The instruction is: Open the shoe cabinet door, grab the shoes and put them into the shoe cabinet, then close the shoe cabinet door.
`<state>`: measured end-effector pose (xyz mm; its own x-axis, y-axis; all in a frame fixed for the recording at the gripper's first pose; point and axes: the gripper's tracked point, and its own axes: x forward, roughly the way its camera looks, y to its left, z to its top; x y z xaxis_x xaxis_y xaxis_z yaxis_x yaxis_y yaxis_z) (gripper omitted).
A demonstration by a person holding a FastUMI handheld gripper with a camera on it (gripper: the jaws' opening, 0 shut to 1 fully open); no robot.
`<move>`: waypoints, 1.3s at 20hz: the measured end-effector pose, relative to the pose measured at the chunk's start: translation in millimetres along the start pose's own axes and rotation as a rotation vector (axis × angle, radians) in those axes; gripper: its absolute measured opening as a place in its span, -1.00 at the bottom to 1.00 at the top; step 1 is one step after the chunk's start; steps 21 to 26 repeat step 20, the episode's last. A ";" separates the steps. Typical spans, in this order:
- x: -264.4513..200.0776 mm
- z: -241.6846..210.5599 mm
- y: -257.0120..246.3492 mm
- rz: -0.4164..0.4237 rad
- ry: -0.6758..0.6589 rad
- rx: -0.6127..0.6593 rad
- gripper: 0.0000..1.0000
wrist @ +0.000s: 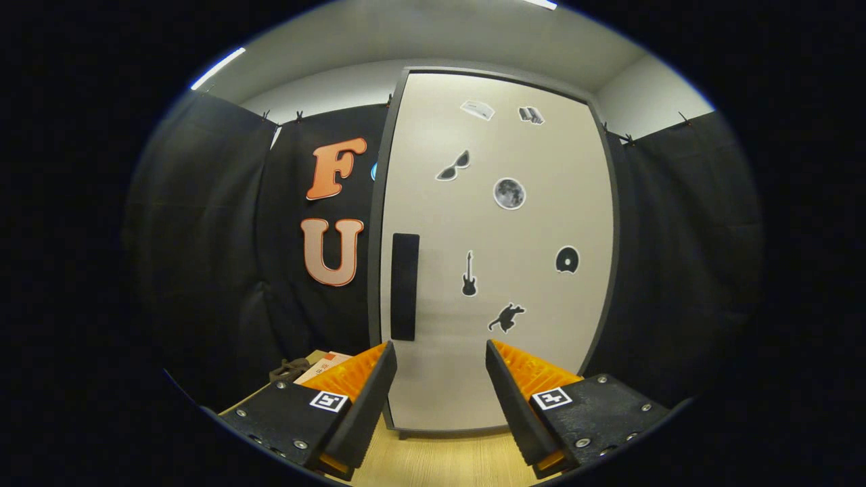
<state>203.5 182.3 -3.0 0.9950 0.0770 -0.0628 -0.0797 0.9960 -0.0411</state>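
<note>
The shoe cabinet (497,250) stands upright straight ahead, its pale door (528,352) shut inside a dark frame and dotted with small stickers. A black vertical handle (404,286) sits near the door's left edge, just beyond my left finger. My gripper (440,355) is open, with nothing between its fingers, and faces the lower part of the door. To the left of the cabinet, beside my left finger, a dark brown shoe (289,369) lies on the floor, partly hidden behind the finger.
A flat box or card (326,364) lies next to the shoe on the wooden floor (440,460). Black cloth walls close in on both sides of the cabinet.
</note>
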 end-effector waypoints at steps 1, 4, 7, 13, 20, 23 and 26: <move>-11.3 -0.4 -8.7 -0.014 -0.002 -0.001 0.69; -46.4 -4.0 -28.3 -0.046 0.012 0.003 0.72; -77.3 -3.8 -42.8 -0.074 0.012 -0.005 0.75; -127.4 6.9 -51.9 -0.085 -0.009 0.015 0.81; -159.2 21.7 -46.7 -0.083 -0.033 0.003 0.86; -159.2 21.7 -46.7 -0.083 -0.033 0.003 0.86; -159.2 21.7 -46.7 -0.083 -0.033 0.003 0.86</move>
